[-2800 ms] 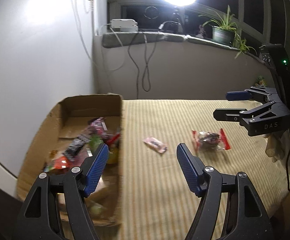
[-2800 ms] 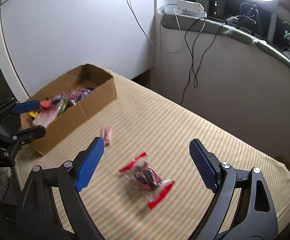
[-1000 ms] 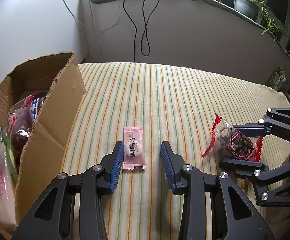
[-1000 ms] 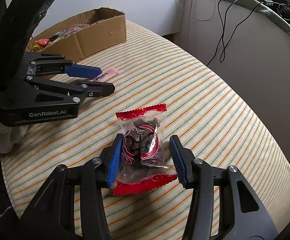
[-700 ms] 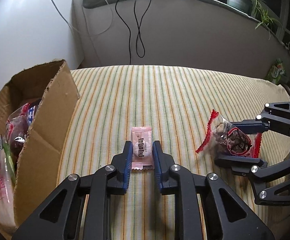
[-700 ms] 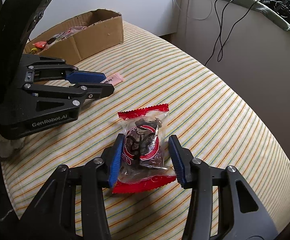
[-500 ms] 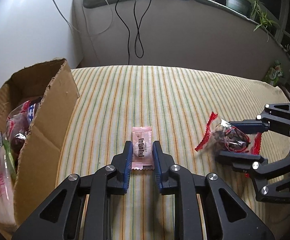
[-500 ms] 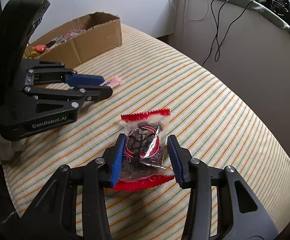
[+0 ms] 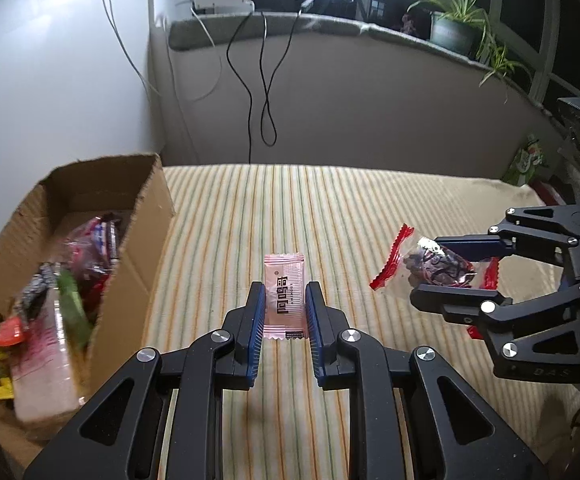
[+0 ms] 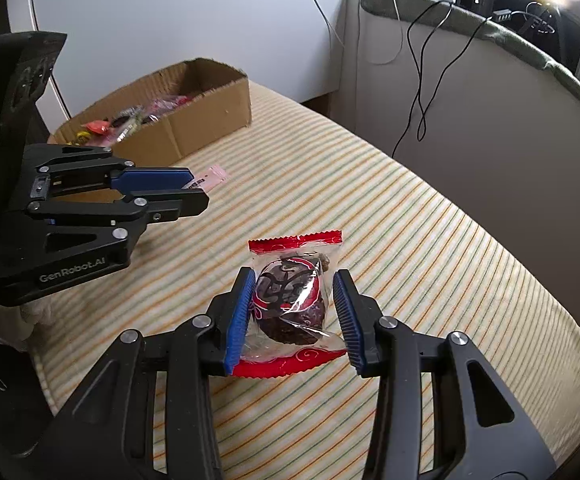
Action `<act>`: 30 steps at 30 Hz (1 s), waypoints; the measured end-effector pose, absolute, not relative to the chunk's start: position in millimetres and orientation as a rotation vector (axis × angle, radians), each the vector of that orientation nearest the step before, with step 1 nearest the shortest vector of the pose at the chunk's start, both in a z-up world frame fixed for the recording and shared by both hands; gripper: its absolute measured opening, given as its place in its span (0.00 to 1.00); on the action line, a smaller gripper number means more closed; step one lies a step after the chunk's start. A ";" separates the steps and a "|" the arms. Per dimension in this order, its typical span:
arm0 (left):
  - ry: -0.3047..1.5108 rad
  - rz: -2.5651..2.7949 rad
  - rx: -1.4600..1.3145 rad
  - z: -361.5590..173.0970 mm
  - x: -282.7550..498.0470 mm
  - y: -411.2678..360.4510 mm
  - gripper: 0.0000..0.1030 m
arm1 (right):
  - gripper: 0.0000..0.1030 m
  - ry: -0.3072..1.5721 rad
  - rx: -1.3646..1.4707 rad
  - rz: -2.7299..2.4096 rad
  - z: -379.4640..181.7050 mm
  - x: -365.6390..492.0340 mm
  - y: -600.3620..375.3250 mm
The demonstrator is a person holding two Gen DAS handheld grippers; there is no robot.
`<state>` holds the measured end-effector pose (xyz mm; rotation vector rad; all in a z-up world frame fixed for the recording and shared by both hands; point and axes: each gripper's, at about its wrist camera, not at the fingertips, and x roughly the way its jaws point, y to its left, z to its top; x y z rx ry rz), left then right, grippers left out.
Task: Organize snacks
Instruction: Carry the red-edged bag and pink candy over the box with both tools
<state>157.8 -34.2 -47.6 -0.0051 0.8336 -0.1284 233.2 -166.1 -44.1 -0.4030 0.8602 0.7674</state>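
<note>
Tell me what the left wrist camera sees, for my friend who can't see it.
The left gripper pinches a small pink candy packet above a striped cloth. A cardboard box of snacks sits left; the right gripper holds a red-edged snack bag.

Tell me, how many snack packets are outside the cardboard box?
2: a pink packet between the left fingers, and a red-edged packet between the right fingers.

Left claw (image 9: 285,312): my matte black frame had triangular cut-outs, and ribbed blue pads lined the inner faces of its fingers (image 9: 255,334).
Right claw (image 10: 293,312): it had the same black linkage and blue ribbed pads.
Screws: round silver heads sat at each pivot.
Markings: "GenRobot.AI" was on my left body, "DAS" on my right.
</note>
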 end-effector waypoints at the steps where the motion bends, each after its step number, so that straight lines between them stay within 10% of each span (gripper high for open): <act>1: 0.823 -0.129 -0.005 -44.7 155.7 -32.2 0.18 | 0.41 0.856 -0.400 0.767 -41.4 232.3 -165.3; 30: 0.709 0.088 -0.076 -12.7 104.6 99.5 0.18 | 0.41 0.752 -0.384 0.946 -2.3 202.6 -0.8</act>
